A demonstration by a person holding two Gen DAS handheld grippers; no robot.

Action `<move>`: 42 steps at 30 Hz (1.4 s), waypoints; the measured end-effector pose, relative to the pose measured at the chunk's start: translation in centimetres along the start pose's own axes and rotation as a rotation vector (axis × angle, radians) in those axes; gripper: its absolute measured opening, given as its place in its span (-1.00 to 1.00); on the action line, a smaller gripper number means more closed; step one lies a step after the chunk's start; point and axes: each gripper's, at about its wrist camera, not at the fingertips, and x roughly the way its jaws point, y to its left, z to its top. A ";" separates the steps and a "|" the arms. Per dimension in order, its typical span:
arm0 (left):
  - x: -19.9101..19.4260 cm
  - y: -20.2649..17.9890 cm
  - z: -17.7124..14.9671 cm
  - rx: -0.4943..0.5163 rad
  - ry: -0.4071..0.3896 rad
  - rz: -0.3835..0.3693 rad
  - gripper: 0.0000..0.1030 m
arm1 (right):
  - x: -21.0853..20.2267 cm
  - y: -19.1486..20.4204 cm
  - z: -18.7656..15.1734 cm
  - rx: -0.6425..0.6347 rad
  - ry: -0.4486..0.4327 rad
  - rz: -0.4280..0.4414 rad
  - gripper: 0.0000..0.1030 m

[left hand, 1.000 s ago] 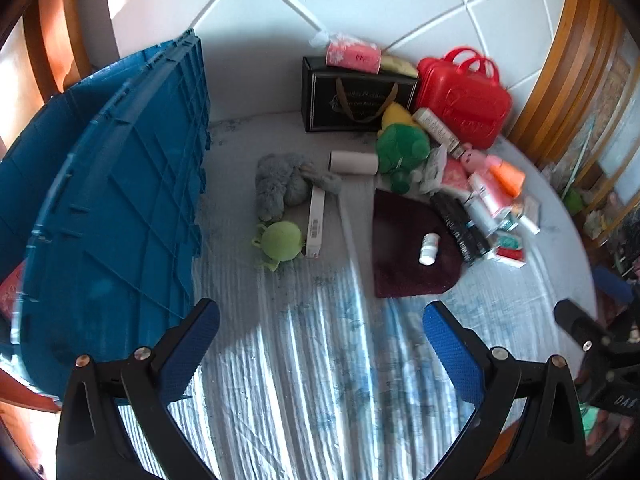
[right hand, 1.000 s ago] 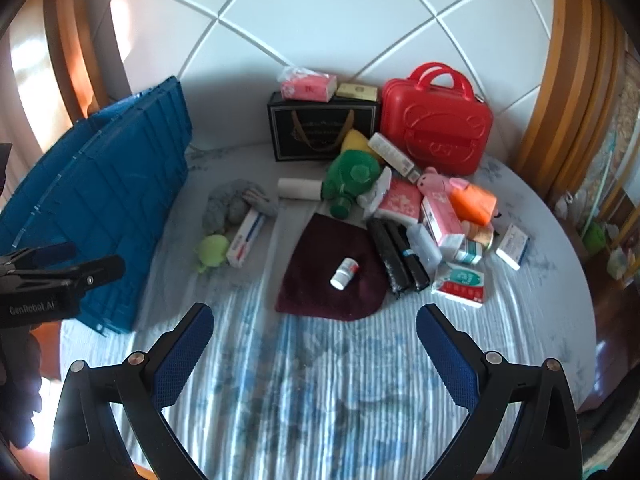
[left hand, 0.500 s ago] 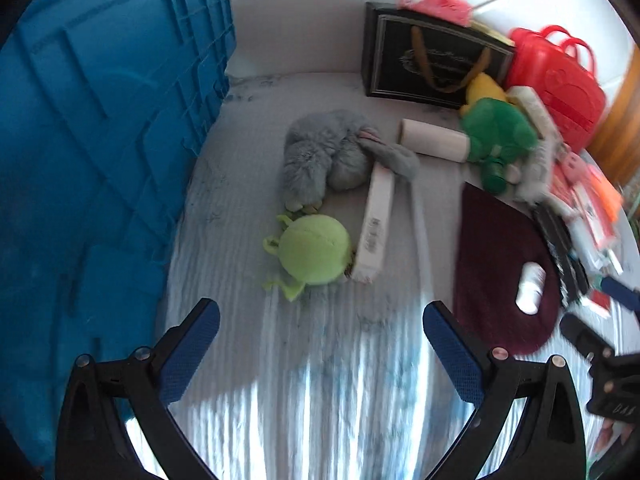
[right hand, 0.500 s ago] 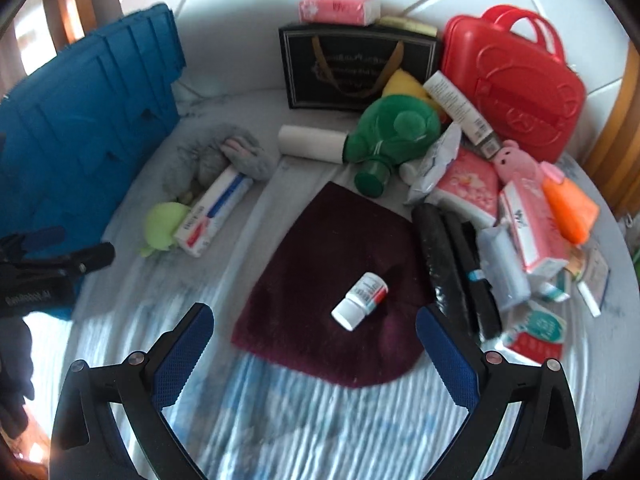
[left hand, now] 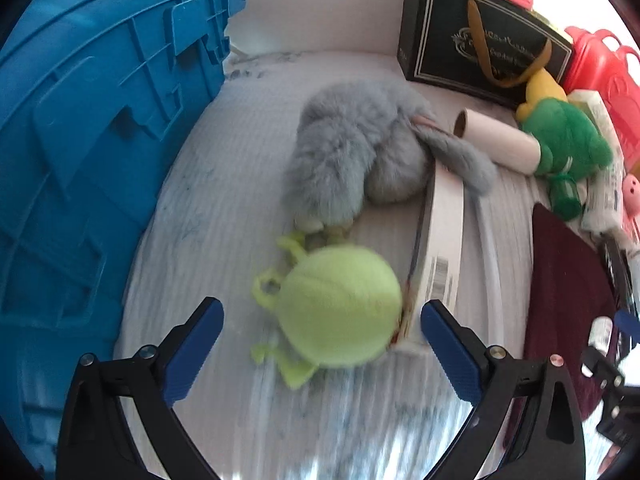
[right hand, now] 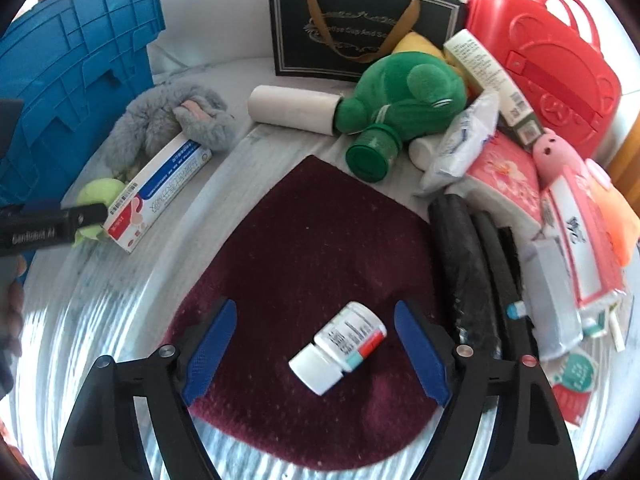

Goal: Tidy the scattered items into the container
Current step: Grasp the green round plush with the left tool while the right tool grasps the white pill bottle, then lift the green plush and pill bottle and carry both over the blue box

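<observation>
My left gripper (left hand: 320, 328) is open, its blue fingers on either side of a light green plush ball toy (left hand: 340, 304) lying on the bed. A blue plastic crate (left hand: 92, 152) stands at the left. My right gripper (right hand: 316, 344) is open around a small white pill bottle (right hand: 340, 346) that lies on a dark red mat (right hand: 316, 264). The green plush toy also shows in the right wrist view (right hand: 100, 196), beside the left gripper (right hand: 52, 226).
A grey plush rabbit (left hand: 352, 148), a long white box (left hand: 440, 248), a cardboard roll (left hand: 496, 140) and a green plush (left hand: 564, 148) lie behind. A black gift bag (right hand: 360, 28), a red case (right hand: 548, 64), tissue packs (right hand: 500, 184) and black rolls (right hand: 464, 264) crowd the right.
Both grippers have moved forward and down. The left one now straddles the green plush toy; the right one now straddles the pill bottle. Both stay open.
</observation>
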 end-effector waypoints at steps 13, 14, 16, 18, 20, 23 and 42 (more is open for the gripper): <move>2.1 -1.2 1.0 -0.017 0.018 0.014 0.91 | 2.4 0.5 -0.8 0.010 0.041 0.006 0.60; 2.1 -1.2 1.0 -0.016 0.013 0.014 0.91 | 2.5 0.6 -0.8 0.010 0.041 0.006 0.59; 2.1 -0.9 0.8 -0.022 0.014 0.014 0.88 | 2.3 0.7 -0.9 0.017 0.038 0.009 0.46; 2.3 -0.2 0.3 -0.040 0.041 0.039 0.46 | 2.0 0.6 -0.9 0.022 0.031 0.012 0.21; 2.7 0.3 -0.6 -0.050 0.071 0.040 0.29 | 1.8 0.7 -1.0 0.019 0.032 0.019 0.02; 2.2 0.5 -1.7 -0.043 0.050 0.023 0.23 | 1.6 0.8 -1.3 0.010 0.034 0.021 -0.13; -1.6 0.5 -3.5 -0.054 0.003 0.014 0.19 | -0.1 -0.5 -2.7 0.084 0.054 0.132 -0.46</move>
